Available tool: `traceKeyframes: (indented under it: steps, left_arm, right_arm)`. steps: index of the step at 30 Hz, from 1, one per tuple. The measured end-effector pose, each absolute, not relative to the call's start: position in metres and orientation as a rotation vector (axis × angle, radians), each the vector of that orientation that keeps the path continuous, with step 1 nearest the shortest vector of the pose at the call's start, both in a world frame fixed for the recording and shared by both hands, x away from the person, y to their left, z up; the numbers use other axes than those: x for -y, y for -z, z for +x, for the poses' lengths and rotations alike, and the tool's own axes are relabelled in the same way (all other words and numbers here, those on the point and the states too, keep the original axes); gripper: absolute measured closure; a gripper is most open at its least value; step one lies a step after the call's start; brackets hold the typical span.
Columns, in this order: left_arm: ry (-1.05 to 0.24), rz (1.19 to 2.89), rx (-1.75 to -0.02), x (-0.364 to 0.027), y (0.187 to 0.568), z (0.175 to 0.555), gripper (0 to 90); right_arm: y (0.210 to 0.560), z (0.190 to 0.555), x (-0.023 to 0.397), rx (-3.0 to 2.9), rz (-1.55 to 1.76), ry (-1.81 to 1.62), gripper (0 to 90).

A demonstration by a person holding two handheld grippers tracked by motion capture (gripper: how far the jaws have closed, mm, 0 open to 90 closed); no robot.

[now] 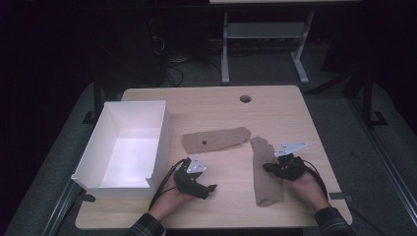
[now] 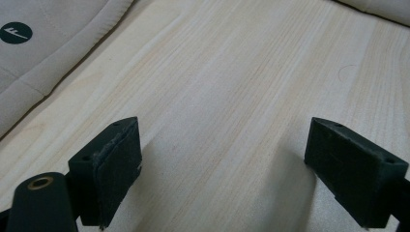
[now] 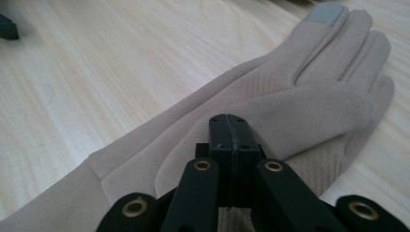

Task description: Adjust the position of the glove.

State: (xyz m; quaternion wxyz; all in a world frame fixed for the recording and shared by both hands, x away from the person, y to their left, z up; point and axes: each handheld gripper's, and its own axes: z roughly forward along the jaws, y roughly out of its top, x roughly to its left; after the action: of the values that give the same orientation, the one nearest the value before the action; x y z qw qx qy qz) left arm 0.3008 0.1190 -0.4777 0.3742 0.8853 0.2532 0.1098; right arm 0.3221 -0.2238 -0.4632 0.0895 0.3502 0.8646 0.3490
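Two beige gloves lie on the wooden table [image 1: 216, 211]. One glove [image 1: 216, 139] [image 2: 43, 53] lies crosswise at the centre and bears a small dark round logo. The other glove [image 1: 268, 189] [image 3: 300, 82] lies lengthwise at the right, with a grey patch on one fingertip. My right gripper [image 1: 269, 167] [image 3: 231, 130] is shut, its tips down on that glove's thumb area; no fabric shows between the pads. Low over bare wood, my left gripper [image 1: 209, 189] [image 2: 227, 145] stands open with nothing between its jaws, just in front of the logo glove.
An open, empty white box [image 1: 105, 118] stands at the table's left side, close to my left hand. A round cable hole [image 1: 245, 99] sits near the far edge. Beyond the table are a dark floor and another table's legs [image 1: 225, 54].
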Motion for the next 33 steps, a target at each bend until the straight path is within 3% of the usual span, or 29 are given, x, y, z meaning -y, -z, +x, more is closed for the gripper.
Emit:
traceKeyframes:
  steps: [17,19,27,33]
  left_arm:
    - [-0.277,2.271,-0.650,-0.119,0.478,0.301,12.3]
    - [-0.277,2.271,-0.651,-0.119,0.477,0.300,12.3]
    - [-0.277,2.271,-0.650,-0.119,0.478,0.300,12.3]
    - [-0.274,2.271,-0.652,-0.119,0.478,0.300,12.3]
  right_arm:
    - [0.460,0.293,0.231,-2.582,1.052,-1.006,89.9]
    - [0.457,0.294,0.234,-2.574,1.057,-1.042,81.1]
    - [0.449,0.295,0.260,-2.445,1.137,-1.090,64.7]
    - [0.457,0.295,0.293,-2.331,1.240,-1.043,40.4]
